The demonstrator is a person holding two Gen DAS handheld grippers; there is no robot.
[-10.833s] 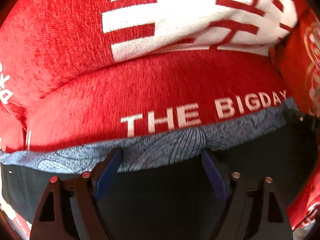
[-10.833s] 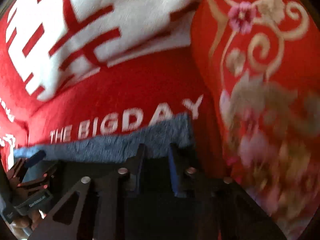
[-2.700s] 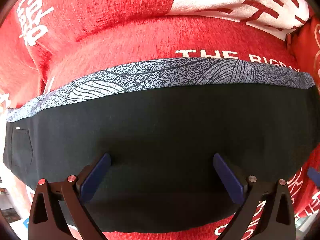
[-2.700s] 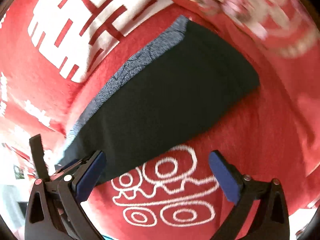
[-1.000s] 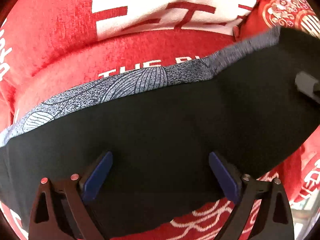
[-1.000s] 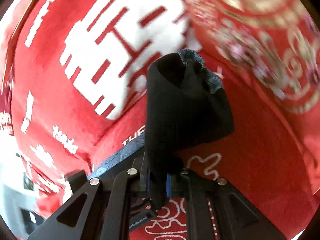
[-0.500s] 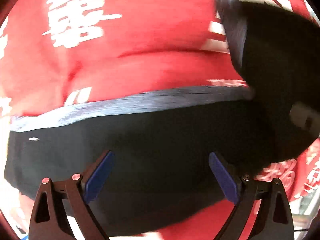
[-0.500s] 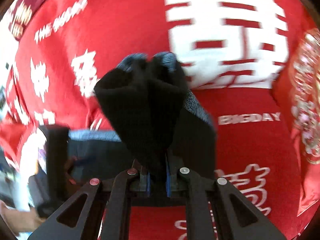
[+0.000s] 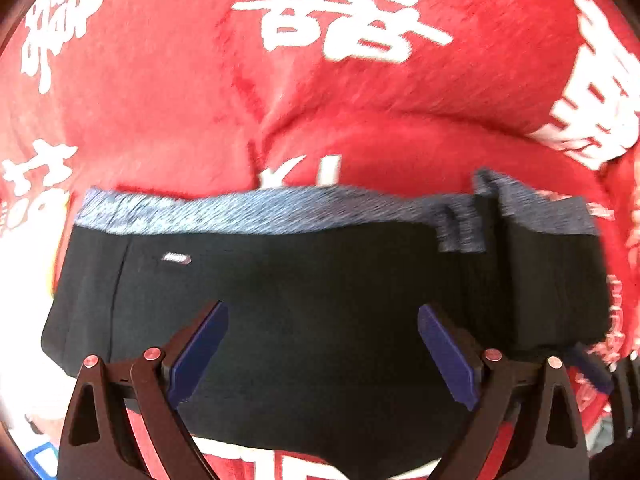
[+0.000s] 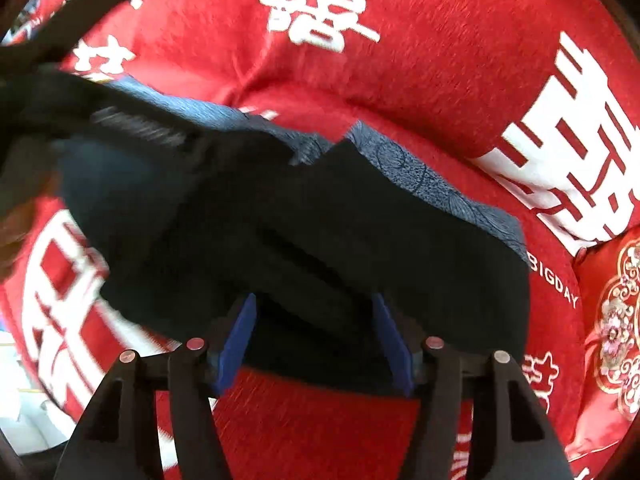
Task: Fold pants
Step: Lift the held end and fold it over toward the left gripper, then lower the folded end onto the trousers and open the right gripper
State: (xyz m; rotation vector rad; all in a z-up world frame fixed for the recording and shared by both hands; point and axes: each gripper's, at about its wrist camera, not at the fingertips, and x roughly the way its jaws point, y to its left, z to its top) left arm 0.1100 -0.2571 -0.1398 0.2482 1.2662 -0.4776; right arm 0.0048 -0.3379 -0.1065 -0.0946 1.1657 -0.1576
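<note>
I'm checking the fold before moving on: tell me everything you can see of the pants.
The pants are black, soft knit-looking fabric, with a blue-grey patterned waistband and a small light tag near one end. They lie on the red printed blanket, with one end doubled over onto the rest. Both grippers are open above them, gripping nothing.

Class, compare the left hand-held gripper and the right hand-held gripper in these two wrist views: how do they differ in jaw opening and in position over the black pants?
The left hand-held gripper has its jaws spread wide; the right hand-held gripper has a narrower gap, though it too is open. The left one sits over a flat stretch of the black pants; the right one sits at a bunched, layered fold of them. Both have blue pads and neither clamps the cloth.
</note>
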